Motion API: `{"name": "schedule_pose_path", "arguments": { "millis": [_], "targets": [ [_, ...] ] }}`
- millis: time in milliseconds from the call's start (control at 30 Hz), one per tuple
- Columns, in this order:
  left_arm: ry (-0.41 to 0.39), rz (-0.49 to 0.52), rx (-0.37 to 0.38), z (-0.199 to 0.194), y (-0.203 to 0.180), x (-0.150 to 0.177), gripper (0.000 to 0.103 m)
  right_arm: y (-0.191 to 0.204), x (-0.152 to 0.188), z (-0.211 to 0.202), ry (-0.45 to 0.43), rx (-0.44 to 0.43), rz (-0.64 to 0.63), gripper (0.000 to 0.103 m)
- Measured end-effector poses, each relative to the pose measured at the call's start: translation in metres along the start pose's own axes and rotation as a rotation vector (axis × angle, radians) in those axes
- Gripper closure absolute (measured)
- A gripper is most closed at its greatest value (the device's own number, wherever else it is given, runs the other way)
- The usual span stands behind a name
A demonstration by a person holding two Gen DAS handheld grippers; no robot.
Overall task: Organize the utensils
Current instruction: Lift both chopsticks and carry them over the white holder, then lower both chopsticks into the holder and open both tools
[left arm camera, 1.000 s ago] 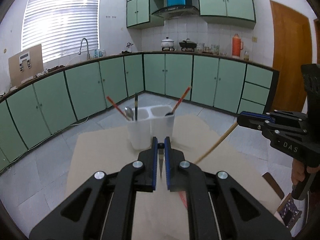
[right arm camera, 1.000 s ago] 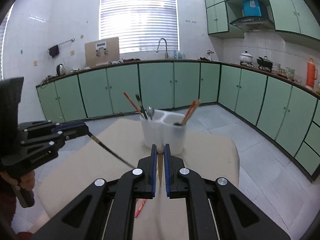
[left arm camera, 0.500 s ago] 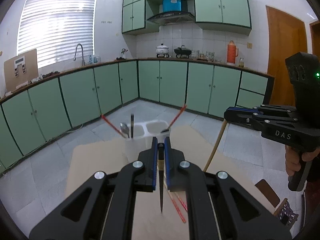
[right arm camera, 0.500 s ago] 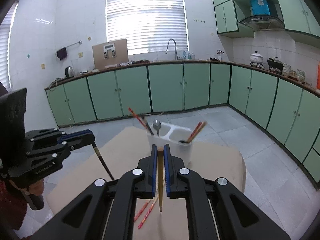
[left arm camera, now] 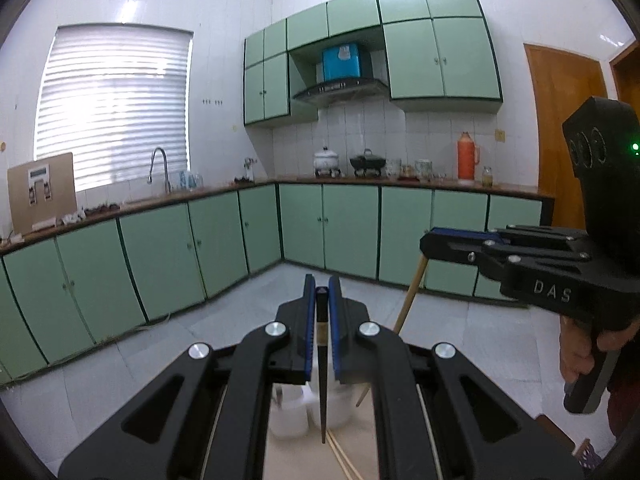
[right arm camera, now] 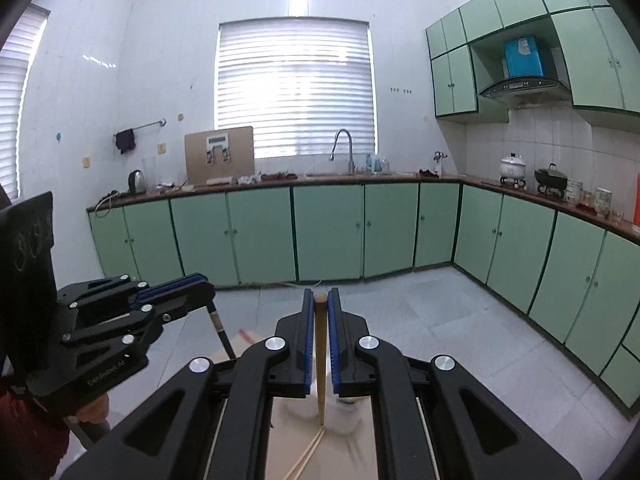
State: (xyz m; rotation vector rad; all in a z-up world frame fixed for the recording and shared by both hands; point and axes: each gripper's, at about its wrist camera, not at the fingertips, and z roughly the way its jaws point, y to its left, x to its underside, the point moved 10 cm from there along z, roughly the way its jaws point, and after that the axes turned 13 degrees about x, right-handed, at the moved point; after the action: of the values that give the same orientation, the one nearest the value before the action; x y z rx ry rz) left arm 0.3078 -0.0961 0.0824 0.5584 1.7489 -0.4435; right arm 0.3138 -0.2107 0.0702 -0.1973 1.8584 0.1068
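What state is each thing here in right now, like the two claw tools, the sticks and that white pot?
Left gripper: shut on a dark chopstick, which hangs tip down.
Right gripper: shut on a wooden chopstick, which hangs tip down.
White utensil holder: upright on the table, mostly hidden behind the grippers.
Loose chopsticks: lying flat on the table.
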Motion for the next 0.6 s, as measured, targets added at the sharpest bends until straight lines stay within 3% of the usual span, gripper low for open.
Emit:
{"name": "schedule_pose_path", "arguments": {
  "millis": [133,300,600],
  "targets": [
    [-0.022,0.007,-0.027,0.023,0.012,-0.021,0.097,-0.003,-0.012,0.027,-0.004,0.017,-0.001,0.096],
    [-0.018,0.002,-0.066,0.054,0.031,-0.020,0.097,-0.008,-0.003,0.064,0.021,0.033,0.009,0.096],
    [0.100,-0.081,-0.097,0.103,0.074,0.042,0.097,-0.014,0.050,0.117,0.111,0.044,0.028,0.096]
  ]
}}
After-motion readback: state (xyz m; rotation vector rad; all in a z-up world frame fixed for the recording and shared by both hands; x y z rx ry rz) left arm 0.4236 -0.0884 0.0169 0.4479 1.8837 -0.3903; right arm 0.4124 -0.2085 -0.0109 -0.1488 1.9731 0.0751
